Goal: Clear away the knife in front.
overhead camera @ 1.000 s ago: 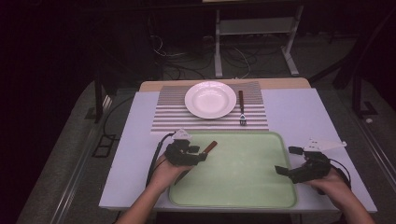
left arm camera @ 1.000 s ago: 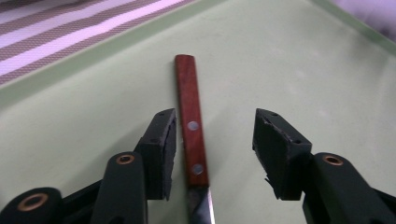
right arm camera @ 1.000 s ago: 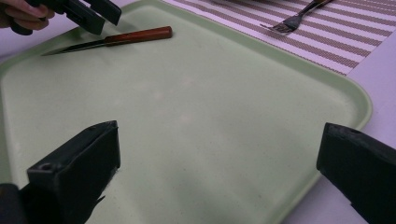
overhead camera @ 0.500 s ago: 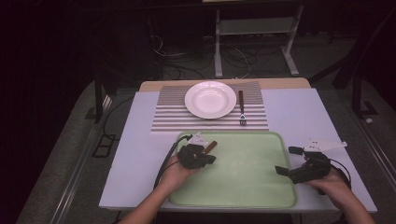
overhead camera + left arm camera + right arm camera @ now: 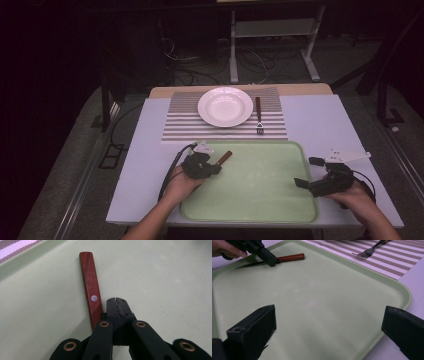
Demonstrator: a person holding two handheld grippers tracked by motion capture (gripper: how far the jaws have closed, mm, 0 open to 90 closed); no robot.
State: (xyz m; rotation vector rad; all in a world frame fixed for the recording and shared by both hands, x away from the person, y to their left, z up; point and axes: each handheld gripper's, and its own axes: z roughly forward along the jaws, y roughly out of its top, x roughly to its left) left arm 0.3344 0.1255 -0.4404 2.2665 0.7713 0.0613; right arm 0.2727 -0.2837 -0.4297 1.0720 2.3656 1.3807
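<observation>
One knife (image 5: 90, 287) on the green tray (image 5: 260, 200), just beside my left gripper (image 5: 117, 305); jaws pressed together, pinching nothing visible.

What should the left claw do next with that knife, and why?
Probably open the left claw and shift it sideways over the knife. Its jaws look shut on each other, and the wooden handle lies beside them on the green tray, not between them. Lifting now likely wouldn't bring the knife along.

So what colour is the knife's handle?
Reddish-brown wood with a small silver rivet; the knife handle shows best in the left gripper view.
</observation>
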